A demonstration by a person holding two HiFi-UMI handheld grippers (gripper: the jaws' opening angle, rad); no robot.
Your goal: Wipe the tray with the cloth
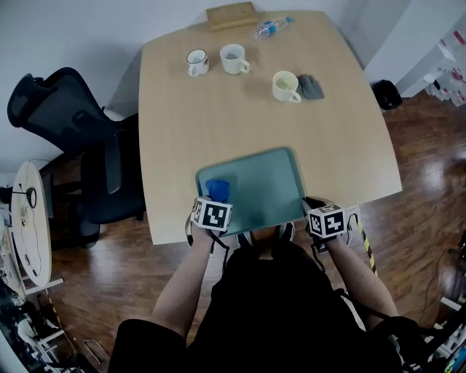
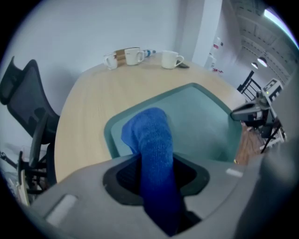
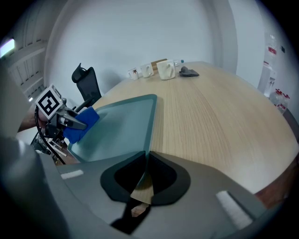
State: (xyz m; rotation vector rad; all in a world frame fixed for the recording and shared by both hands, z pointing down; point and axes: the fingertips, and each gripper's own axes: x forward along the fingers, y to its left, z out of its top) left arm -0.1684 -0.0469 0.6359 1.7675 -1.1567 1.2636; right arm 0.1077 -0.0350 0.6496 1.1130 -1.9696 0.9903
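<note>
Cloth [image 2: 152, 140]: blue, bunched; pinched in L gripper [image 2: 156, 172], free end lying fwd on tray [image 1: 266, 189] at its near-left corner.
Tray: teal, rect. w/ rounded corners; flat on table [image 1: 218, 116] at near edge, directly in front of person.
L gripper: jaws clamped on cloth, kept apart by its thickness; positioned over tray's near-left corner.
R gripper [image 3: 145, 163]: jaws pressed almost together, pinching tray's thin rim at near-right corner.
Table: light wood, rounded outline; middle bare betw. tray and far items.
Mugs: three, pale; two [image 1: 197, 62] [image 1: 234, 59] side by side at far left, third [image 1: 285, 86] further right; all well apart from tray.
Grey rag [image 1: 311, 87]: crumpled, just beside third mug on its right.
Bottle [image 1: 271, 28]: clear plastic, blue label; lying on its side near far edge.
Wooden board [image 1: 231, 14]: at far edge, near bottle.
Chair [image 1: 73, 116]: black office type, left of table.
Floor [image 1: 415, 153]: dark wood planks.
</note>
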